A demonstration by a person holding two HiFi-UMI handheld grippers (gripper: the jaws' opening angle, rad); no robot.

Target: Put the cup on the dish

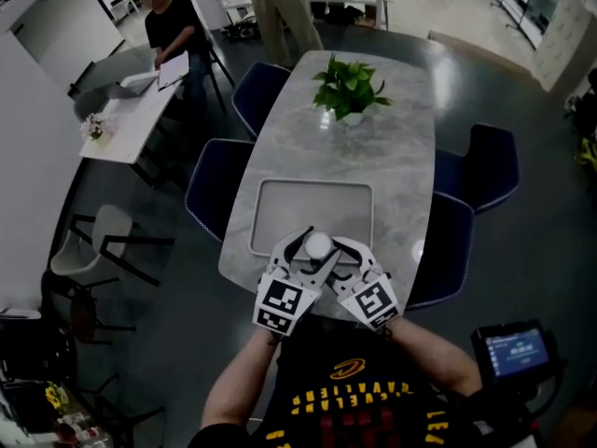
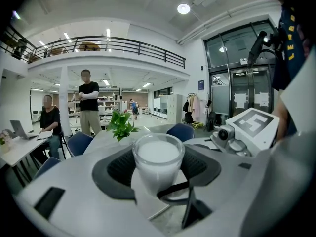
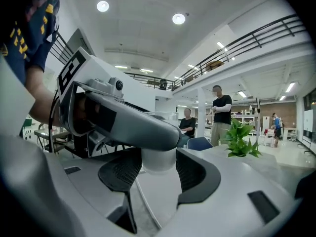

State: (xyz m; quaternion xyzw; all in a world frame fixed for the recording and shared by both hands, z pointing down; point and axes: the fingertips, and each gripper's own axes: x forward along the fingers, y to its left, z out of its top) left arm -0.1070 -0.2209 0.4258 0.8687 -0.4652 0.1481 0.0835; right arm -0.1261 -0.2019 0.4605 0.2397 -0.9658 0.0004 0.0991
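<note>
A clear cup (image 1: 318, 246) filled with something white hangs over the near rim of the dish (image 1: 312, 203), a shallow rectangular white tray on the marble table (image 1: 401, 147). Both grippers meet on the cup from the near side. The left gripper (image 1: 306, 252) comes in from the left and the right gripper (image 1: 334, 253) from the right, their jaws crossing. In the left gripper view the cup (image 2: 158, 157) stands upright with both dark pads against its sides. The right gripper view shows the cup (image 3: 159, 169) pressed between its own pads, with the left gripper's jaw (image 3: 133, 120) lying across it.
A potted green plant (image 1: 350, 90) stands at the table's far end. Blue chairs (image 1: 216, 189) (image 1: 448, 250) (image 1: 492, 166) line both long sides. A white desk (image 1: 131, 110) with a seated person (image 1: 173, 26) is at far left; another person (image 1: 280, 7) stands behind the table.
</note>
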